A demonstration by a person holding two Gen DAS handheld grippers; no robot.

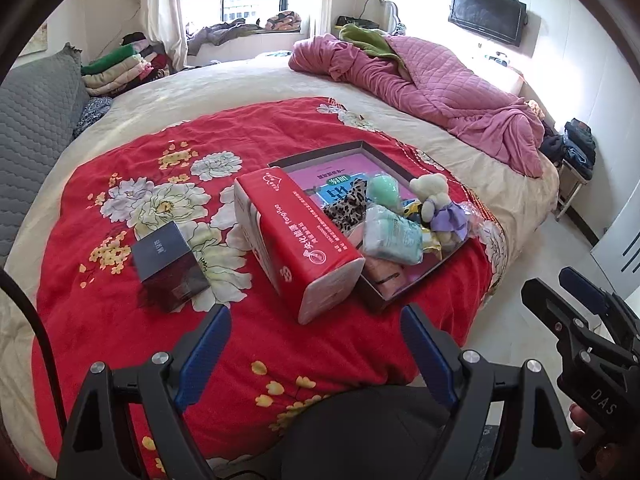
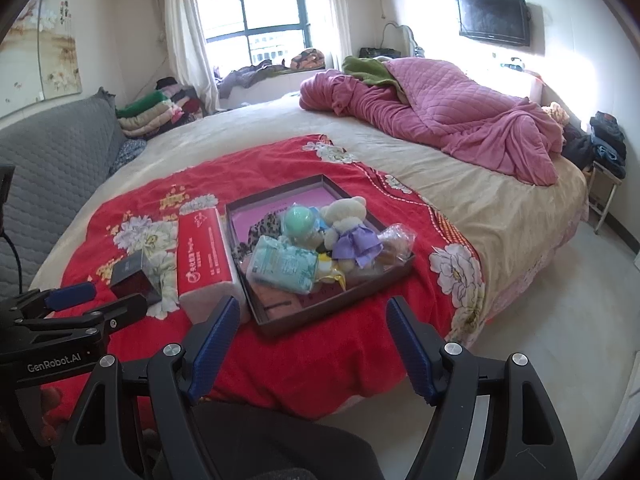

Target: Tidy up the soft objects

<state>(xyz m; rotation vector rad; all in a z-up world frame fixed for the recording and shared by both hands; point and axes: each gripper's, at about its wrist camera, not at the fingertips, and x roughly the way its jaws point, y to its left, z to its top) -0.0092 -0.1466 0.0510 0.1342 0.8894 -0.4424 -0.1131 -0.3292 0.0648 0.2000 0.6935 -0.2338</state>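
Hovering over the foot of the bed (image 1: 248,92), I hold both tools spread wide and empty: my left hand-held gripper (image 1: 316,344) and my right hand-held gripper (image 2: 310,334) each grasp nothing, and neither touches anything.

Ahead of both lies one shallow dark tray (image 2: 240,220) on the red flowered blanket (image 1: 120,320), already piled with soft things: one teddy bear (image 2: 346,220) in a purple dress, one green ball (image 2: 301,218), one pale green tissue pack (image 2: 286,264), one leopard-print cloth (image 2: 266,226), and a clear plastic bag (image 2: 394,240) at the tray's right edge. Other small items sit beneath them, too hidden to name.

One red tissue pack (image 1: 296,240) lies outside, touching the tray's left wall. Its long axis runs away from me, roughly parallel to that wall, its near end pointing almost straight at my left tool. My left is the nearer; from my right it lies forward and to the left. I judge this pack the likely next pick.

One dark box (image 1: 170,266) stands further left, apart from the pack.
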